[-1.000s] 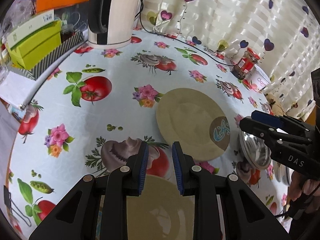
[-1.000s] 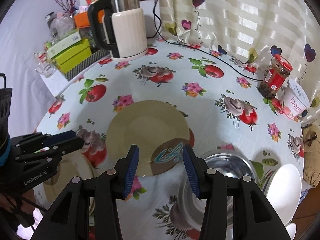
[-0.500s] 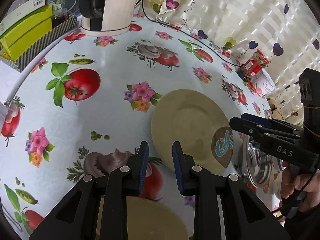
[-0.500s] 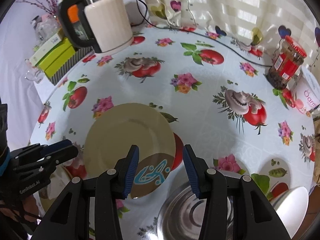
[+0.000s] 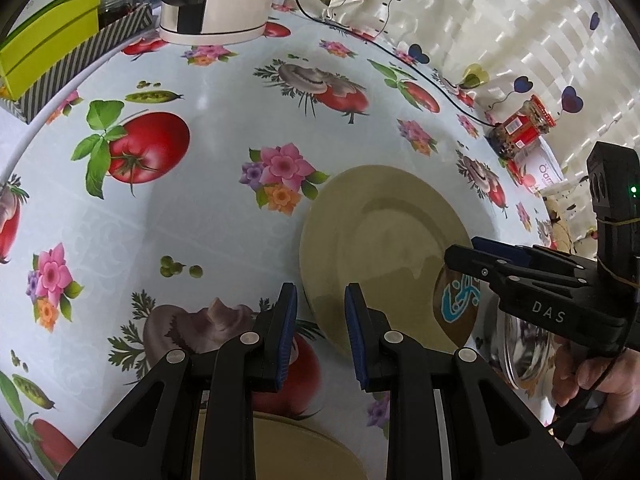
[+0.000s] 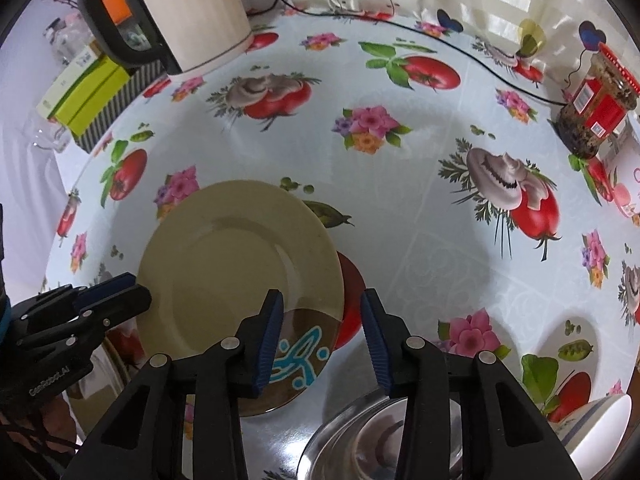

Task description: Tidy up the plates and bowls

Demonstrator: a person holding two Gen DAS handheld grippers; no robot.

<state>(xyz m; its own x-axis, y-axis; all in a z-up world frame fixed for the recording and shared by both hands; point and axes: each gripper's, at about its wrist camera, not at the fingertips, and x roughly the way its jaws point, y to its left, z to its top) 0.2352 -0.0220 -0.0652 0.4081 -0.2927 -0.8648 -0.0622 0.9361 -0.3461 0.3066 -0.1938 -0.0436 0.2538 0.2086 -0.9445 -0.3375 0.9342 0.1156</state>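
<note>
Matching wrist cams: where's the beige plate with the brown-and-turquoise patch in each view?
Left wrist: beige plate right of centre, just beyond the left jaws.
Right wrist: beige plate lower left, its patch between the right jaws.
Shared landmark: white kettle, top left in both.

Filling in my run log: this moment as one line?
left gripper: open, empty | right gripper: closing, empty | beige plate: on table

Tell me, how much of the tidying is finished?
Nothing looks stacked yet. The beige plate lies flat, with the left gripper and right gripper at opposite rims, holding nothing; the right's fingers are closing. A second plate, steel bowl and white bowl wait.
</note>
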